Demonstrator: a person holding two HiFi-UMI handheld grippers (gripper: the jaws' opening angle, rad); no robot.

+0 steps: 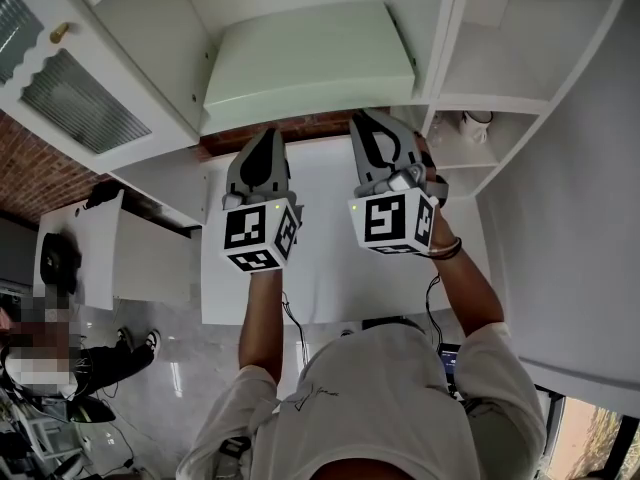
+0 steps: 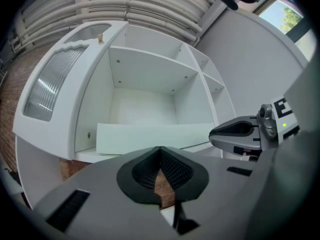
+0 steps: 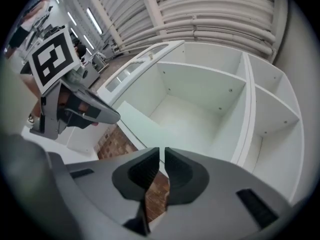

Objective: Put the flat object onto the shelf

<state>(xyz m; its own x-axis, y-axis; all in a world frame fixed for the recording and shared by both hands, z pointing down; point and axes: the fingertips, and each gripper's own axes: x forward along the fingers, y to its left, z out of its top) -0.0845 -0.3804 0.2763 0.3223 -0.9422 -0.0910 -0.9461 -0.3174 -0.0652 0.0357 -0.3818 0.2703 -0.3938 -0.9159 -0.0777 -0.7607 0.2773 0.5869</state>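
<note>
The flat object (image 1: 305, 63) is a pale green slab lying in the middle compartment of the white shelf unit (image 1: 150, 28), with its front edge near the shelf's lip. It also shows in the left gripper view as a pale slab (image 2: 150, 136) and in the right gripper view as a pale strip (image 3: 135, 121). My left gripper (image 1: 265, 138) is just in front of the slab and apart from it, shut and empty (image 2: 160, 151). Beside it, my right gripper (image 1: 365, 120) is shut to a thin slit with nothing between its pads (image 3: 161, 151).
A white table (image 1: 330, 268) lies under both grippers, against a brick wall (image 1: 30, 168). An open cabinet door with ribbed glass (image 1: 70, 88) hangs at the left. Narrow side compartments at the right hold a small white item (image 1: 478, 123). A person stands on the floor at lower left.
</note>
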